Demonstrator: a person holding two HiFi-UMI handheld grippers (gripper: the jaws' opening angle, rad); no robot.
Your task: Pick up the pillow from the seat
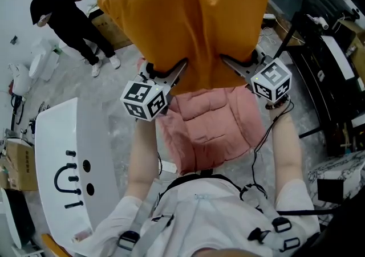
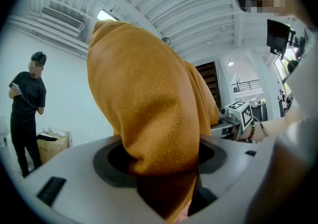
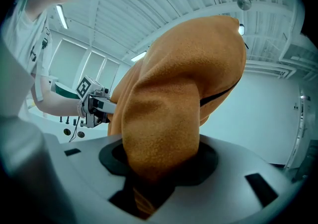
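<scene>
An orange pillow is held up in the air above a pink padded seat. My left gripper is shut on the pillow's lower left edge, my right gripper on its lower right edge. In the left gripper view the orange fabric bulges up out of the jaws and fills the middle. The right gripper view shows the same pillow bunched between its jaws, with the left gripper's marker cube beyond it. The fingertips are buried in the fabric.
A white table with black marks stands at the left. A person in black stands at the back left near cardboard boxes. Dark frames and equipment crowd the right side. Cables lie on the grey floor.
</scene>
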